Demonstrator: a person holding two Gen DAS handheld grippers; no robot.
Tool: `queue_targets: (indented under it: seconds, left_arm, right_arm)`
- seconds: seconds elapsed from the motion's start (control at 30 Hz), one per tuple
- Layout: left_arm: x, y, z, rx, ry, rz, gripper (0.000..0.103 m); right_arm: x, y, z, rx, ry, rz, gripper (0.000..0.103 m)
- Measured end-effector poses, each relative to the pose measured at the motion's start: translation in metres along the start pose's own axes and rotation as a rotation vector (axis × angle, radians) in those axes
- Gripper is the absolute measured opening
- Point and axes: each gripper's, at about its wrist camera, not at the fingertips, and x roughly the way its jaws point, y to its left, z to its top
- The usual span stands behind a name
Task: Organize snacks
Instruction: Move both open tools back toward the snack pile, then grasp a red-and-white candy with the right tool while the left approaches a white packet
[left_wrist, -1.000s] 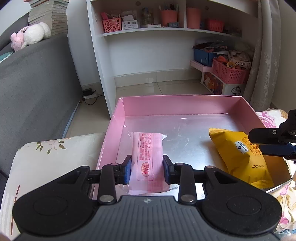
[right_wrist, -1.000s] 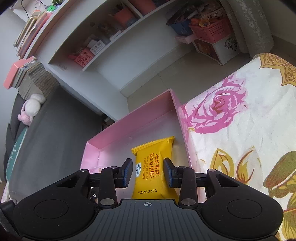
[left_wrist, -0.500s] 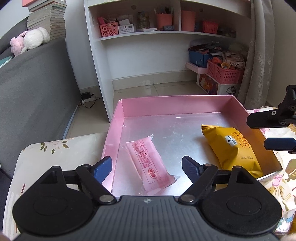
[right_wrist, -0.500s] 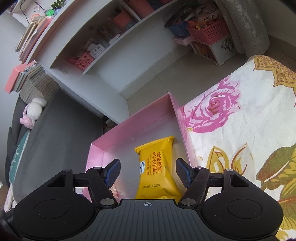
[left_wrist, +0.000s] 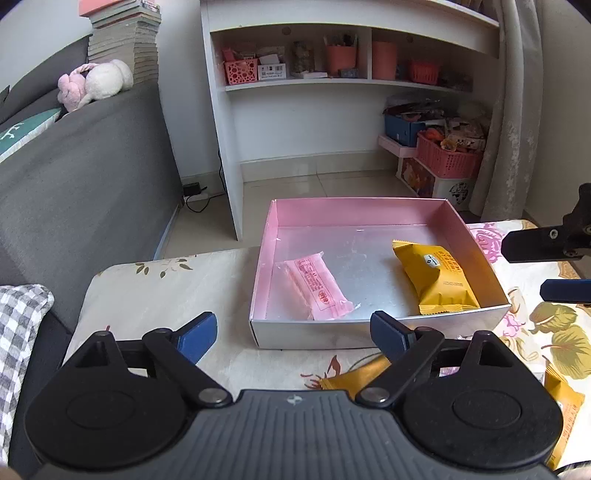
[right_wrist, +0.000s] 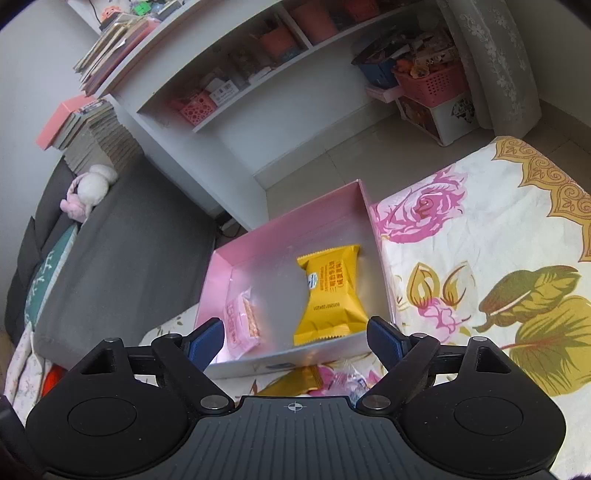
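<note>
Left gripper (left_wrist: 291, 332) and right gripper (right_wrist: 295, 338): both spread wide, holding nothing, near the box (left_wrist: 369, 338). Inside, apart: pink pack (left_wrist: 314, 288), yellow pack (left_wrist: 434, 277).

each handheld gripper, left gripper (left_wrist: 293, 330) and right gripper (right_wrist: 295, 339), has a matte black ribbed body with a small crosshair mark, two round discs, angular black linkage arms pinned with silver screws, and what look like dark blue rubber pads (left_wrist: 195, 334) lining the jaws.
</note>
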Motion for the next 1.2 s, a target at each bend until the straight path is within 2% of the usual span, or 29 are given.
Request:
queue_targets:
  seconds: [0.2, 0.5, 0.67, 0.8, 1.03, 1.2]
  left_arm:
    - [-0.026, 0.008, -0.016, -0.015, 0.005, 0.0, 0.092]
    - [-0.05, 0.023, -0.054, -0.051, 0.037, -0.007, 0.096]
    - [-0.06, 0.028, -0.077, 0.002, 0.045, -0.013, 0.096]
    - [-0.063, 0.035, -0.094, 0.036, 0.09, -0.027, 0.096]
    - [-0.065, 0.047, -0.107, 0.057, 0.154, -0.04, 0.096]
    - [-0.063, 0.052, -0.11, 0.054, 0.229, -0.112, 0.094]
  right_arm:
    - [-0.023, 0.012, -0.024, -0.067, 0.013, -0.01, 0.09]
    - [-0.033, 0.018, -0.065, -0.139, 0.07, -0.016, 0.091]
    - [-0.029, 0.028, -0.088, -0.255, 0.11, -0.044, 0.091]
    - [-0.025, 0.034, -0.105, -0.328, 0.154, -0.045, 0.091]
    - [-0.013, 0.039, -0.129, -0.387, 0.234, -0.076, 0.091]
    - [-0.008, 0.043, -0.135, -0.39, 0.26, -0.075, 0.091]
